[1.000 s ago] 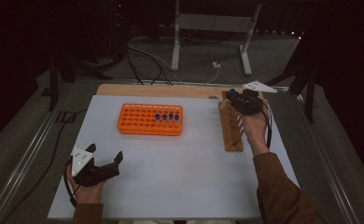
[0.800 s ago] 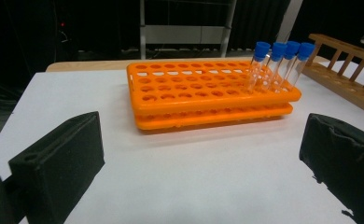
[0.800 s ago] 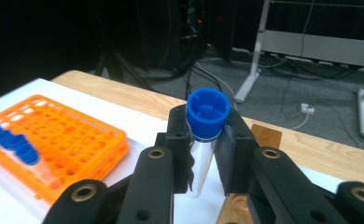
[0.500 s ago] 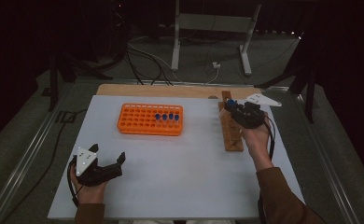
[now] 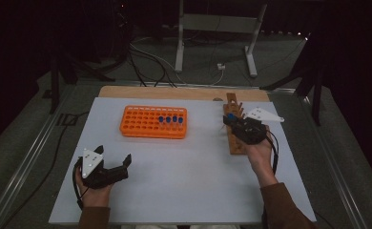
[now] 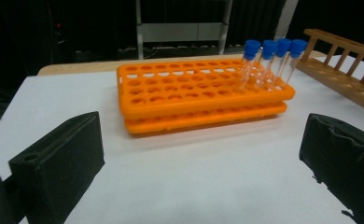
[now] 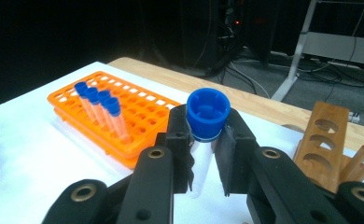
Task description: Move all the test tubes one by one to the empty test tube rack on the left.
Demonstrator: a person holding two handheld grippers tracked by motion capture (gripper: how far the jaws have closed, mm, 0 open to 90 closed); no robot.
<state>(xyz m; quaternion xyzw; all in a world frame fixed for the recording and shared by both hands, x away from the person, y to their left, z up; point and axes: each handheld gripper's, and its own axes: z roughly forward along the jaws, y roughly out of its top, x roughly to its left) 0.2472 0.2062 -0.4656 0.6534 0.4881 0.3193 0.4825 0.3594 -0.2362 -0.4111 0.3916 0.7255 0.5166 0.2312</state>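
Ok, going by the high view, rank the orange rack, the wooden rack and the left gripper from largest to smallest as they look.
1. Orange rack, the widest footprint.
2. Wooden rack and left gripper: unsure. The wooden rack is longer but narrow and partly under the right gripper; the left gripper sits nearer the camera, which enlarges it.

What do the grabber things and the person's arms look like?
Both are black, blocky tools. The left gripper has two thick black jaws, a pale grey three-cornered plate with dark dots, and a black cable looping by the wrist. The right gripper has the same plate, brass-coloured rivets and a black cable. The sleeves are brown.
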